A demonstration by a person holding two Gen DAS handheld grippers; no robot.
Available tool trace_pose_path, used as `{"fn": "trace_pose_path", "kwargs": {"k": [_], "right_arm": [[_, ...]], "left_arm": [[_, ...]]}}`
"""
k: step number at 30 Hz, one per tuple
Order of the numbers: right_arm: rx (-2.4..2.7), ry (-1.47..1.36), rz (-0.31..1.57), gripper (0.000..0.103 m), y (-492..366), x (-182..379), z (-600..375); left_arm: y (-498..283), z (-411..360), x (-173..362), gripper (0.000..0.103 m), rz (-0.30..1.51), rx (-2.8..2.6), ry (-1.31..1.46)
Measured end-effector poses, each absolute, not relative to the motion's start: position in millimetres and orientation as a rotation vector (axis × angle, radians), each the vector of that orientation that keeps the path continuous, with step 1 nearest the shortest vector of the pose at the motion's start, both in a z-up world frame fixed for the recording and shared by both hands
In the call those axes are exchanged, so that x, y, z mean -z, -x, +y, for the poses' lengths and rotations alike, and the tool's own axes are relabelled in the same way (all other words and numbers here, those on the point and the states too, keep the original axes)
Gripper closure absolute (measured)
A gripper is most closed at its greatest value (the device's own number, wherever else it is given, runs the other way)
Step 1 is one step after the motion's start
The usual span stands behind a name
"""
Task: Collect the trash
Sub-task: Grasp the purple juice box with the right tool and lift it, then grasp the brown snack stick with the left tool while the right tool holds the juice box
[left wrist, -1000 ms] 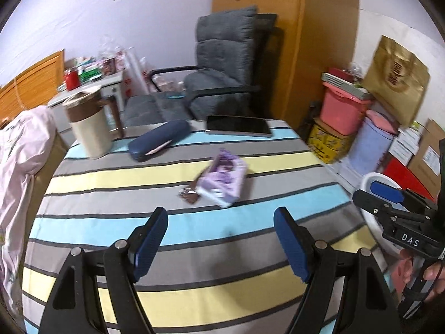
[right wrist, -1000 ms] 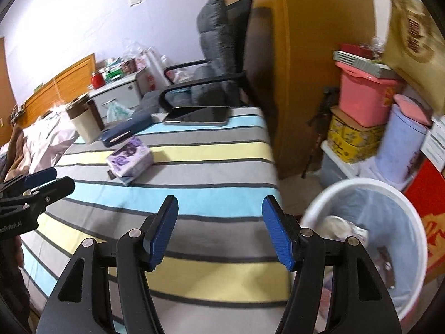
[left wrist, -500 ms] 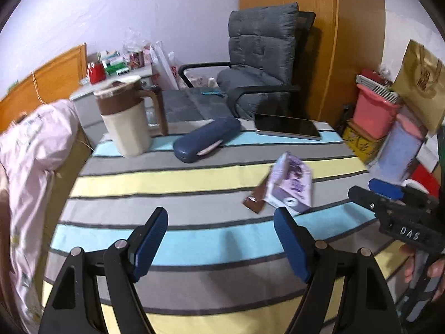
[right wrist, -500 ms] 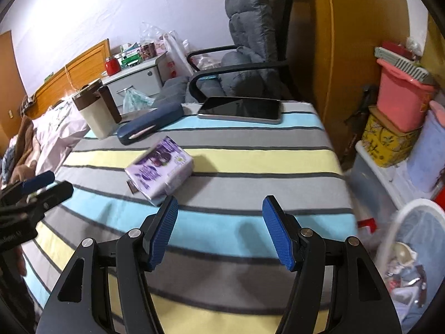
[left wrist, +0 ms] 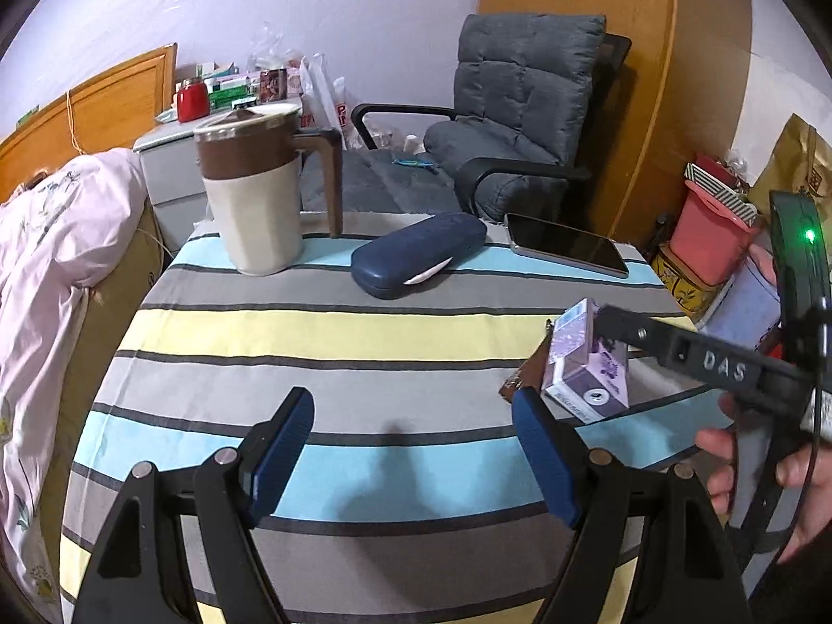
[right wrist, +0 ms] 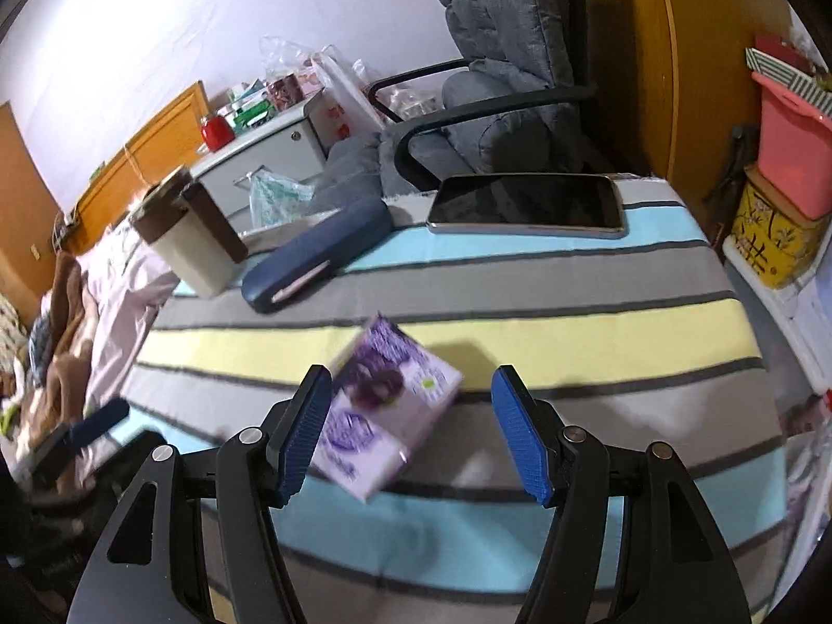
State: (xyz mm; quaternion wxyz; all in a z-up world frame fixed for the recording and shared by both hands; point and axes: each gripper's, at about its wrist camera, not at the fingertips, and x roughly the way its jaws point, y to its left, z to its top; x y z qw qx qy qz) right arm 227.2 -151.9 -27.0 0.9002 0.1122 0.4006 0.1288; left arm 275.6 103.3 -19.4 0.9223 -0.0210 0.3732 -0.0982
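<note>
A purple tissue pack [right wrist: 387,408] lies on the striped tablecloth [right wrist: 572,333]. My right gripper [right wrist: 411,437] hangs over it, jaws open, the pack between them and nearer the left pad; neither pad presses on it. In the left wrist view the same pack [left wrist: 587,374] sits at the right, with a brown wrapper [left wrist: 525,374] tucked against its left side. My left gripper [left wrist: 416,447] is open over bare cloth to the left of the pack, nothing between its pads. The right gripper's black arm crosses above the pack there.
A cream and brown mug [left wrist: 255,192], a navy glasses case [left wrist: 416,255] and a dark tablet [left wrist: 567,249] stand along the table's far side. Behind are a grey armchair [left wrist: 515,119], a bed at the left, and a pink box [left wrist: 712,239] at the right.
Both grippers moved left across the table. The right gripper left the white bin's side and now has the purple pack between its open jaws. The pack slid toward the right of the left wrist view.
</note>
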Motion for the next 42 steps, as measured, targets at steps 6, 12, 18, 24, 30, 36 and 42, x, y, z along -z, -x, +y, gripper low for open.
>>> {"fn": "trace_pose_path", "kwargs": {"k": [6,12,18,24,30,36,42], "right_arm": [[-0.235,-0.175,0.868,0.036,-241,33,-133],[-0.160,-0.069,1.002,0.030,-251,50,-130],[-0.166,-0.098,0.976,0.030,-239,50,-149],[-0.185,-0.028,0.963,0.033,-229,48,-157],[-0.172,0.006,0.938,0.039,-227,47,-173],[-0.192,-0.042,0.937,0.043,-227,48,-189],[-0.209,-0.050,0.934,0.043,-225,49,-195]], "left_arm": [[-278,109,22,0.023,0.773,0.200,0.062],[-283,109,27,0.023,0.791,0.200,0.066],[-288,97,28,0.023,0.800,0.230,0.038],[-302,75,38,0.023,0.844,0.294,0.021],[-314,49,42,0.023,0.865,0.355,-0.025],[-329,26,52,0.023,0.893,0.396,-0.074],[-344,6,63,0.024,0.919,0.424,-0.125]]}}
